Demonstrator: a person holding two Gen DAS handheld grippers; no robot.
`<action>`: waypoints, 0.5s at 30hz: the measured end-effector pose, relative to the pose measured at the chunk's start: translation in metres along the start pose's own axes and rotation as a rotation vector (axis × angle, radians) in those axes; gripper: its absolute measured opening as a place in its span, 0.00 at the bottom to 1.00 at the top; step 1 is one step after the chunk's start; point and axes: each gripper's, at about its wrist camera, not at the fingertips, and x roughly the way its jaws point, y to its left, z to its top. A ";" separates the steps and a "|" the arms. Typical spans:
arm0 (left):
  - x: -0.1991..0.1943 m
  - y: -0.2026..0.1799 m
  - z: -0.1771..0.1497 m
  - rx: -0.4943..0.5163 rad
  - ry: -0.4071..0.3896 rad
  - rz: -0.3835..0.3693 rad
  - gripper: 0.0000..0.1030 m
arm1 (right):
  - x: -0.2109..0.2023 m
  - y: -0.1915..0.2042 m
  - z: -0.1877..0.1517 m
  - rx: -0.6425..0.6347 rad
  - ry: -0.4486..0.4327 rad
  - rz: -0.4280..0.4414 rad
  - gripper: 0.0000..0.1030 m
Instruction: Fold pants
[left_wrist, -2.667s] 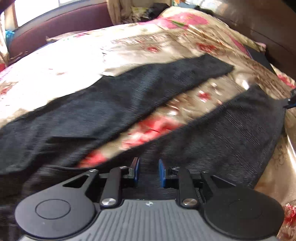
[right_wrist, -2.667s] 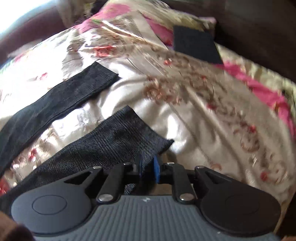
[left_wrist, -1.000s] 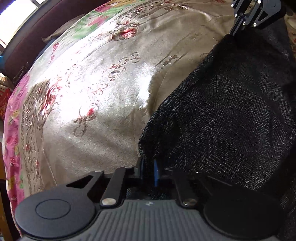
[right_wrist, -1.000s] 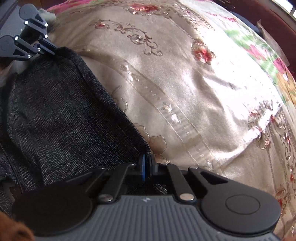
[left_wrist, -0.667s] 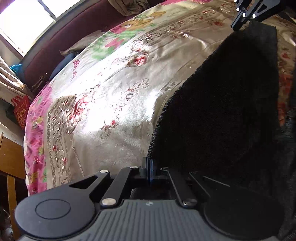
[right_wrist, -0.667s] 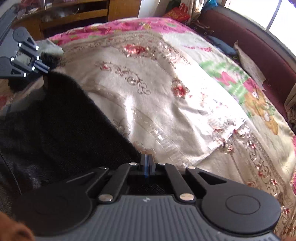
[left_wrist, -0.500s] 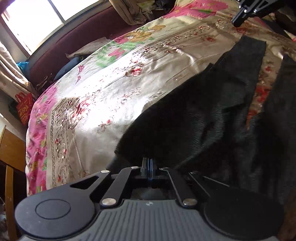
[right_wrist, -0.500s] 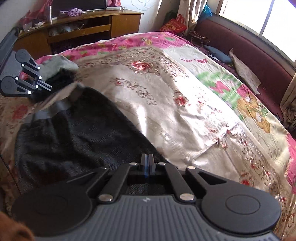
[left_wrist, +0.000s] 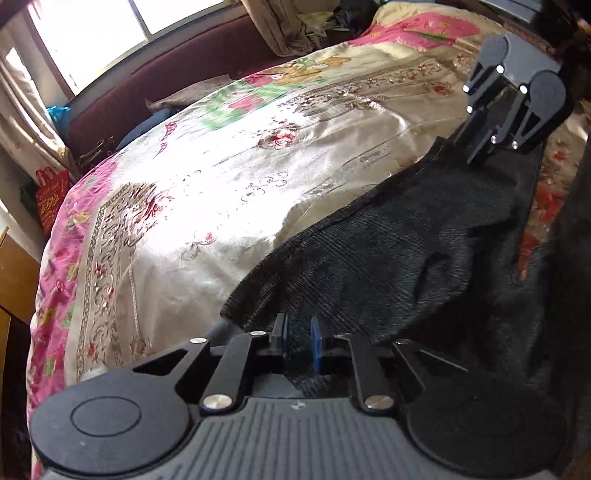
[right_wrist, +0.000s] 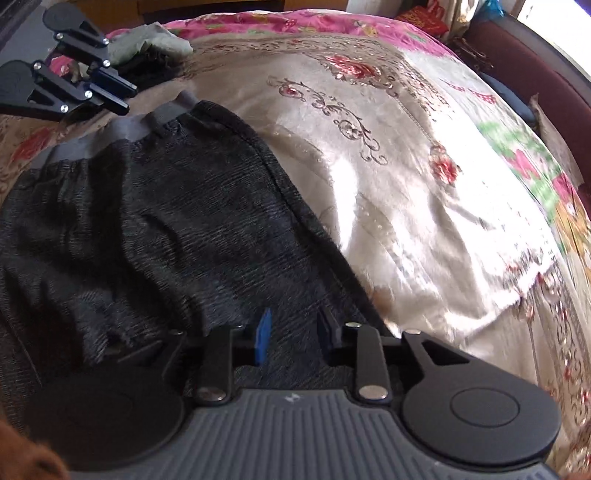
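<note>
The dark grey knit pants (left_wrist: 406, 251) lie on the floral bedspread, one leg laid over the other. Their grey waistband (right_wrist: 122, 125) shows at the far end in the right wrist view. My left gripper (left_wrist: 298, 339) is open, its blue pads just over the waist-end edge of the cloth. It also shows in the right wrist view (right_wrist: 110, 92), open above the waistband. My right gripper (right_wrist: 293, 336) is open over the leg end of the pants (right_wrist: 166, 229). It also shows in the left wrist view (left_wrist: 480, 147), at the far edge of the fabric.
The cream and pink floral bedspread (left_wrist: 221, 177) covers the bed beside the pants. A maroon headboard or sofa back (left_wrist: 177, 85) runs under the window. A grey-green cloth (right_wrist: 147, 42) lies beyond the waistband. A wooden cabinet (left_wrist: 14, 280) stands at the bed's left.
Both grippers were shut on the pants edge half a second ago and have let go; their jaws now stand apart. The folded leg has settled flat onto the pants.
</note>
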 end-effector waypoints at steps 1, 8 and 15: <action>0.013 0.005 0.002 0.030 0.013 0.011 0.33 | 0.009 -0.005 0.009 -0.015 -0.005 0.011 0.33; 0.069 0.044 0.013 0.082 0.045 -0.027 0.59 | 0.079 -0.039 0.050 -0.074 0.027 0.070 0.43; 0.117 0.062 -0.002 0.117 0.148 -0.120 0.67 | 0.102 -0.052 0.043 -0.114 0.088 0.232 0.44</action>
